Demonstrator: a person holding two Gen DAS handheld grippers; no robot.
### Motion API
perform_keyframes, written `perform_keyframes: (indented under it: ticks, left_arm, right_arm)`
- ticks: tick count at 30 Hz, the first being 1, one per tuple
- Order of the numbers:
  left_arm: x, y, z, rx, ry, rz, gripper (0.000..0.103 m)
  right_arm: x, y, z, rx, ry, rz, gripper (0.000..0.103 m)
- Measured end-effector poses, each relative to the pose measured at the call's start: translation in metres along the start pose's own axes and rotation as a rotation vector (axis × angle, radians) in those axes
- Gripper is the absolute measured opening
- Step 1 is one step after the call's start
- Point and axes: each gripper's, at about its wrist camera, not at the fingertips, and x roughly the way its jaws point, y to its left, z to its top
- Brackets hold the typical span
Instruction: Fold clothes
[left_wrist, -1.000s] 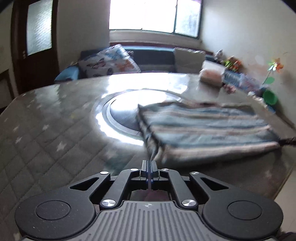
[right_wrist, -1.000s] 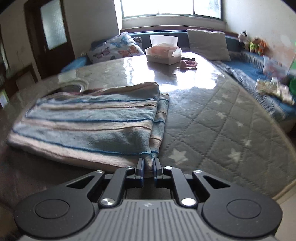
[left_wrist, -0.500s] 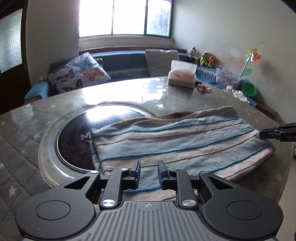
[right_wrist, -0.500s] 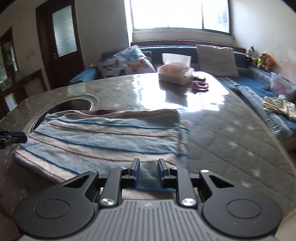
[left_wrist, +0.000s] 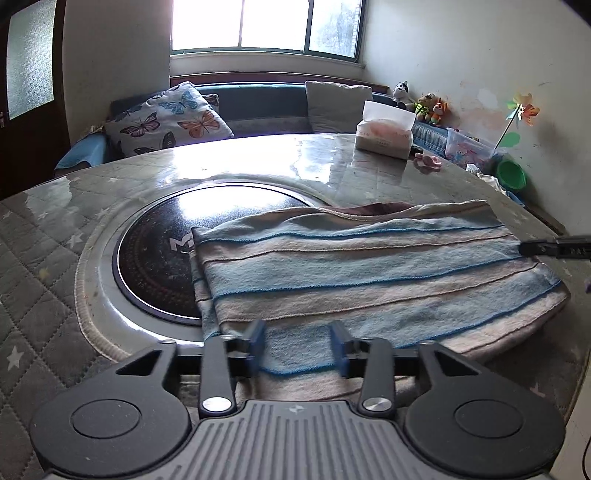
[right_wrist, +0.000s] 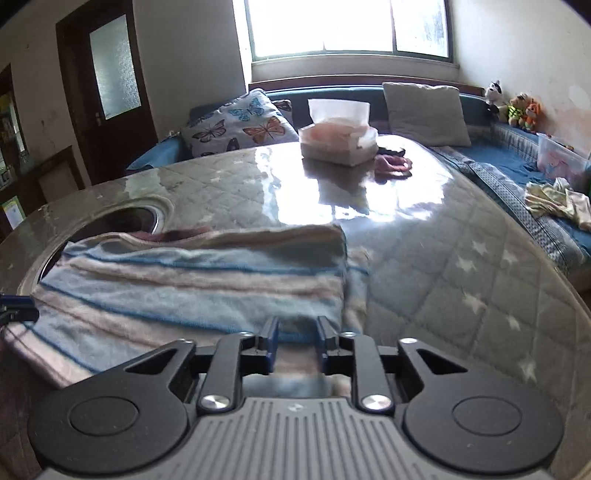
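A folded striped garment (left_wrist: 369, 273), blue and beige, lies flat on the table, partly over the dark round hotplate (left_wrist: 155, 251). It also shows in the right wrist view (right_wrist: 192, 284). My left gripper (left_wrist: 298, 341) is open and empty over the garment's near left corner. My right gripper (right_wrist: 295, 338) is open and empty over the garment's near right corner. The right gripper's tip shows at the far right of the left wrist view (left_wrist: 554, 248). The left gripper's tip shows at the left edge of the right wrist view (right_wrist: 16, 306).
The round table has a quilted star-pattern cover (right_wrist: 461, 266) under a glossy sheet. A tissue box (right_wrist: 338, 138) and a small pink cloth (right_wrist: 391, 164) sit at the far side. A sofa with cushions (left_wrist: 170, 118) runs behind.
Both grippers were shut on the garment's corners a second ago. They have let go and opened wider, and the garment now lies flat on the table.
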Motion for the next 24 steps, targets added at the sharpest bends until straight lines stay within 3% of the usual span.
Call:
perform_keyframes:
  ticks: [10,18,21,24]
  left_arm:
    - [0.004,0.006,0.0,-0.016,0.015,0.002,0.048]
    - [0.006,0.005,0.0,-0.015,0.015,-0.005,0.052]
    - [0.006,0.004,0.0,-0.015,0.016,-0.008,0.055]
    - [0.007,0.003,0.0,-0.015,0.015,-0.008,0.057]
  right_arm:
    - [0.054,0.0,0.048,-0.01,0.007,0.017,0.028]
    - [0.082,-0.016,0.058,0.047,0.026,-0.033,0.027]
    - [0.082,-0.005,0.063,0.019,0.021,-0.035,0.029]
    - [0.09,0.007,0.064,-0.009,0.034,-0.027,0.036]
